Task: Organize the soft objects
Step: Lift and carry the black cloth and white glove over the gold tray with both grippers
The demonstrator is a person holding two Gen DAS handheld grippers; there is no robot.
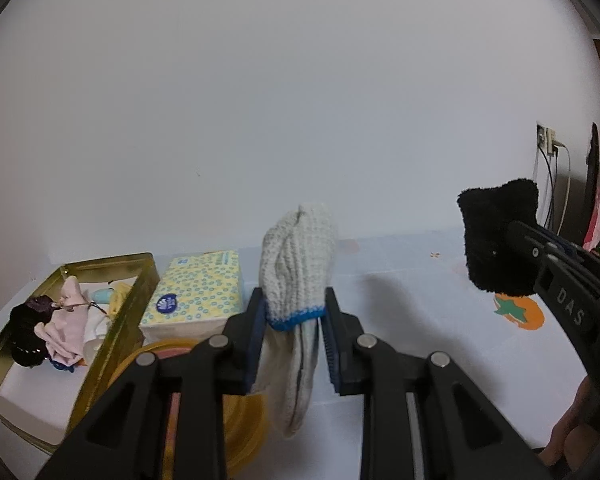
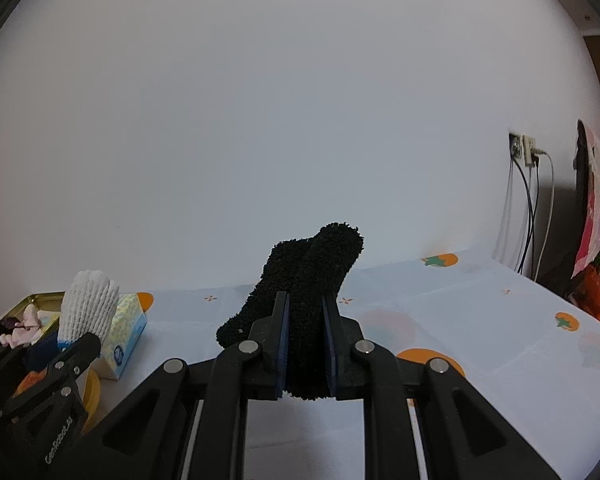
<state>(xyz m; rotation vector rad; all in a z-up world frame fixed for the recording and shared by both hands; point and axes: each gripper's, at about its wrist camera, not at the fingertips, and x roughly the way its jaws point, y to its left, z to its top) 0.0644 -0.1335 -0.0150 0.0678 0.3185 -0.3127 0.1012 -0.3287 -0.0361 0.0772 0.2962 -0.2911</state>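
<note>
White knitted work glove with blue cuff (image 1: 296,264), pinched by left gripper (image 1: 294,336), and fuzzy black sock (image 2: 308,300), pinched by right gripper (image 2: 305,344), held aloft, presumably for the gold metal tin (image 1: 112,316) of soft items.

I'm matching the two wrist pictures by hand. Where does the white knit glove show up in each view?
Left wrist view: the white knit glove sits at centre, clamped in the left claw.
Right wrist view: it is at the far left, standing above that same claw.
Shared landmark: the tissue pack, beside the gold tin.
</note>
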